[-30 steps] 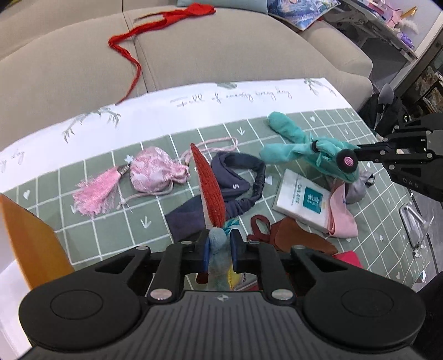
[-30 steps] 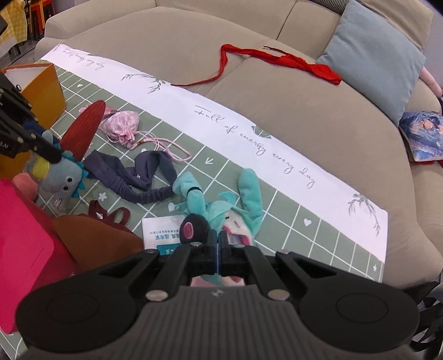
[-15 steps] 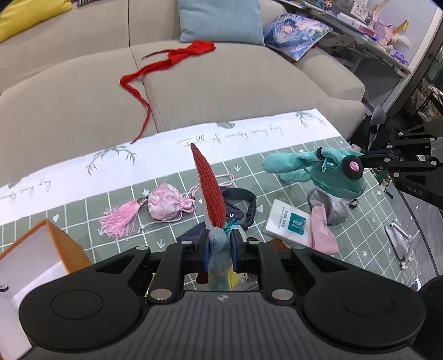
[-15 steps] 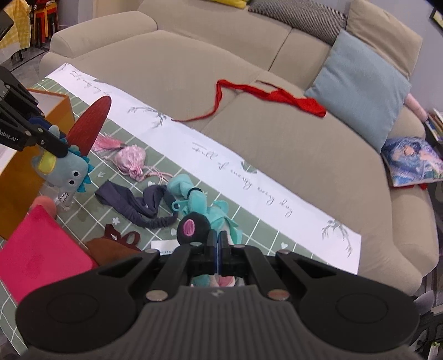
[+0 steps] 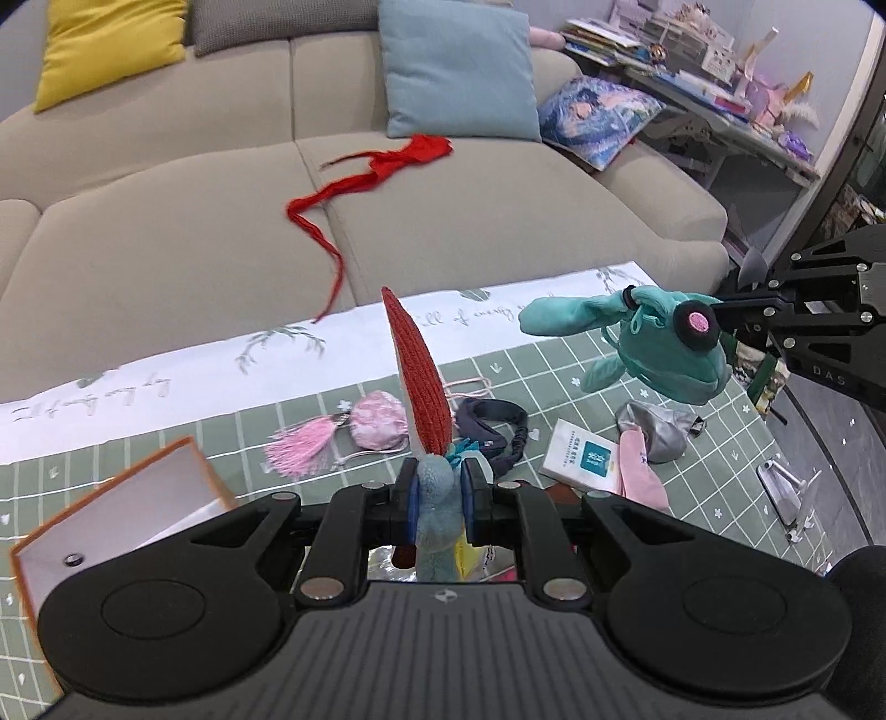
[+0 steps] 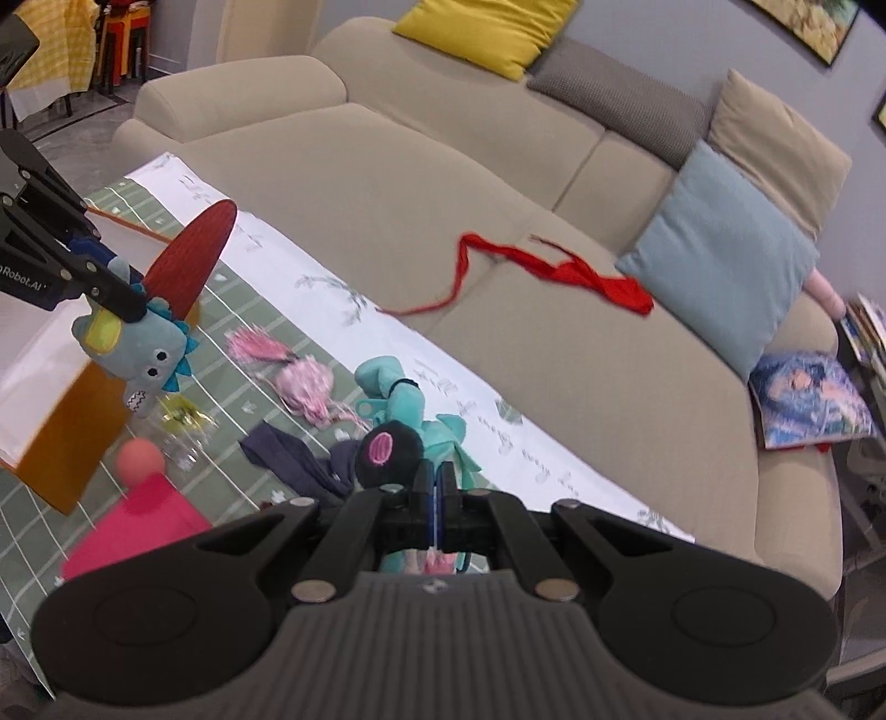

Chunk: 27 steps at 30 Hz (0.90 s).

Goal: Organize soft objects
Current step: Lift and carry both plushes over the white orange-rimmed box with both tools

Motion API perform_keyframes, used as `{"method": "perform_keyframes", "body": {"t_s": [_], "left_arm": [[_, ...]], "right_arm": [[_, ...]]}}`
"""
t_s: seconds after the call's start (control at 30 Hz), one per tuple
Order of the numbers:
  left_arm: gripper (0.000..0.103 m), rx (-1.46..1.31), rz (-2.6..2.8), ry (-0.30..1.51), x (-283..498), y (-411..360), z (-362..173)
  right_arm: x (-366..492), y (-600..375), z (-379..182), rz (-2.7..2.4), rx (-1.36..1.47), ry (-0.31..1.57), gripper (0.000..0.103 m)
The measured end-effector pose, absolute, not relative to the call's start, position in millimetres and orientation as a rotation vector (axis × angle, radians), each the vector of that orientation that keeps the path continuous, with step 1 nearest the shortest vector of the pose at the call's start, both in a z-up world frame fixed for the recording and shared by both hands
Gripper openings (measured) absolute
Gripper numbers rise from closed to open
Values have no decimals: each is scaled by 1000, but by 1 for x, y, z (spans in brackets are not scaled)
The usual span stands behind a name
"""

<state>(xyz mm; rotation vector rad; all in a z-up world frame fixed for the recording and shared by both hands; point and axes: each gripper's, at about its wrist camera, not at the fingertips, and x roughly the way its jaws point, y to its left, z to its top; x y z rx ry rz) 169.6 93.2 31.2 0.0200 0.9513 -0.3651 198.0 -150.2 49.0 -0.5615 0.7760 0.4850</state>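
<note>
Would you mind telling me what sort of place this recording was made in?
Most likely a home living room. A large beige sofa with a yellow cushion and a light blue cushion fills the background, and cluttered shelves of books and trinkets stand beside it.

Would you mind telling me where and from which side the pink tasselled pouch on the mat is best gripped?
I would grip the pink tasselled pouch across its rounded, puffy body, coming down from above. It lies flat on the green grid mat, apart from the navy headband, so there is room for fingers either side. The tassel and thin cords look too loose to hold well.
</note>
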Motion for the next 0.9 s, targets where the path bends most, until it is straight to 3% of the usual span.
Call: {"method": "perform_keyframes", "body": {"t_s": [0.47,0.9], "left_arm": [[17,-18,-259,900,120,184,67],[17,-55,-156,986,81,266,32]], "right_arm": [[169,-43,96,613,-637,677,0],[130,81,88,814,-651,647,0]]}}
